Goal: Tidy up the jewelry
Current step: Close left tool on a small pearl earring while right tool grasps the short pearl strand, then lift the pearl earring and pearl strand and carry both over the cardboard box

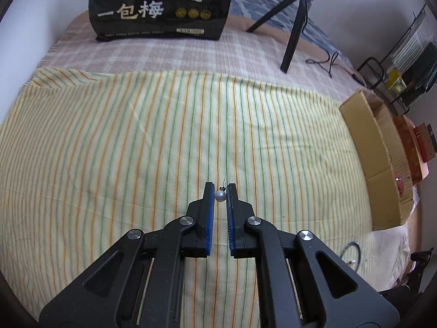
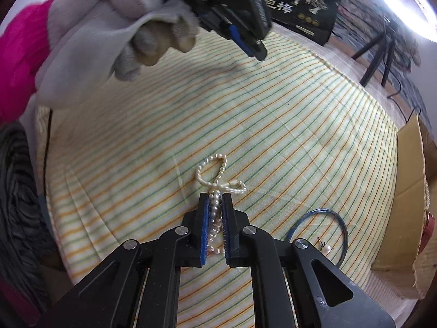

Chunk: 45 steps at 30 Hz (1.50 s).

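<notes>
Pinching a grey pearl stud earring (image 1: 220, 196) near its fingertips, left gripper (image 1: 220, 191) holds it above the striped cloth (image 1: 136, 142), post pointing away from the camera. Right gripper (image 2: 215, 201) has its blue pads clamped on a bunched pearl necklace (image 2: 218, 175); loose loops of it lie on the cloth just ahead of the tips. Second pearl stud (image 2: 326, 248) sits inside a blue cord ring (image 2: 340, 220), right of that gripper. Gloved hand (image 2: 114, 27) with a pink sleeve (image 2: 21, 54) carries the left gripper. Cardboard box (image 1: 368, 142) at the cloth's right edge.
</notes>
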Each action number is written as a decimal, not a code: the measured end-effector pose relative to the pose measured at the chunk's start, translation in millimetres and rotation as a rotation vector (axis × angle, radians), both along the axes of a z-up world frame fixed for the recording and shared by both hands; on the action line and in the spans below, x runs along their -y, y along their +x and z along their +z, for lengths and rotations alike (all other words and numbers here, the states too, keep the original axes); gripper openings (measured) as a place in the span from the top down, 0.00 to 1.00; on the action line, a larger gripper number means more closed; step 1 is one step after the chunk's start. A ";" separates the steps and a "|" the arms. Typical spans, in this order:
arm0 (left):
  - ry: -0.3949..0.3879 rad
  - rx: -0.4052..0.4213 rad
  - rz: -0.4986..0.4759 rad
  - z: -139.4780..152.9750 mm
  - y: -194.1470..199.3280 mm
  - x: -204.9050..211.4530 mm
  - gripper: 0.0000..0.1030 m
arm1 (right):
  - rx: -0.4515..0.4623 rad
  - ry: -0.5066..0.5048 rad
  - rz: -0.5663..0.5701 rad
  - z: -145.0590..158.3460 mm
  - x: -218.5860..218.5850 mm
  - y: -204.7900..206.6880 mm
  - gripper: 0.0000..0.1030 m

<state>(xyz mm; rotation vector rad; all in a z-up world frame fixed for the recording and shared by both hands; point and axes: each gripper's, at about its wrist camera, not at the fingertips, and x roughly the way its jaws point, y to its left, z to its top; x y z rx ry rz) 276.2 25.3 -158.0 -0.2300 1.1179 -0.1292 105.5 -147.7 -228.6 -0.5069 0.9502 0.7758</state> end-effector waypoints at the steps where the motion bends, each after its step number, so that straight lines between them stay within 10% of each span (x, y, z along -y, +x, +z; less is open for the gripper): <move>1: -0.003 0.004 0.003 2.5 -1.1 -1.3 0.94 | -0.002 0.017 -0.010 3.7 2.0 0.6 0.94; 27: -0.036 0.124 0.004 62.5 -35.3 -4.1 0.94 | 0.093 0.253 -0.125 99.0 36.1 -2.1 0.95; 45: -0.112 0.216 -0.146 114.3 -50.7 81.9 0.94 | 0.276 0.383 -0.333 179.8 124.4 0.5 0.95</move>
